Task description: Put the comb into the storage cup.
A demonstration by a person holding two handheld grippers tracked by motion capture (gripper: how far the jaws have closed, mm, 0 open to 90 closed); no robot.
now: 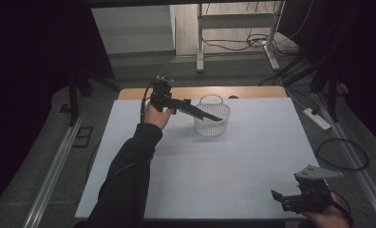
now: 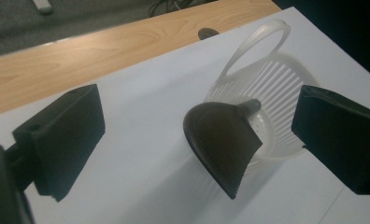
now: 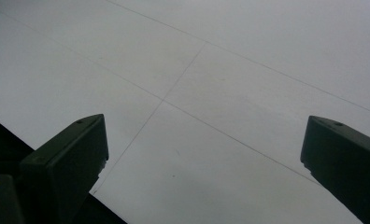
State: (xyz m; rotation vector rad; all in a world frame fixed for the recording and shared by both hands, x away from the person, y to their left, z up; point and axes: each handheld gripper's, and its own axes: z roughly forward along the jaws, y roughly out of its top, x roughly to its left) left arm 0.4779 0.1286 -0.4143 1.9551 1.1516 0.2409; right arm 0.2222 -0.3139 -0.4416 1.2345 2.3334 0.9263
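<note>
A white slatted plastic basket with a loop handle stands at the far middle of the white table. A black ribbed scoop-shaped piece leans over the near rim of the basket, its stub end pointing inside; from above the black piece lies across the rim. My left gripper hovers just left of the basket, and the left gripper is open, its jaws wide apart on either side of the piece and clear of it. My right gripper waits at the near right corner; the right gripper is open over bare table.
A wooden strip borders the table's far edge, with a small dark spot on it. On the floor lie a power strip, cables and metal rails. The white surface stretches between the two grippers.
</note>
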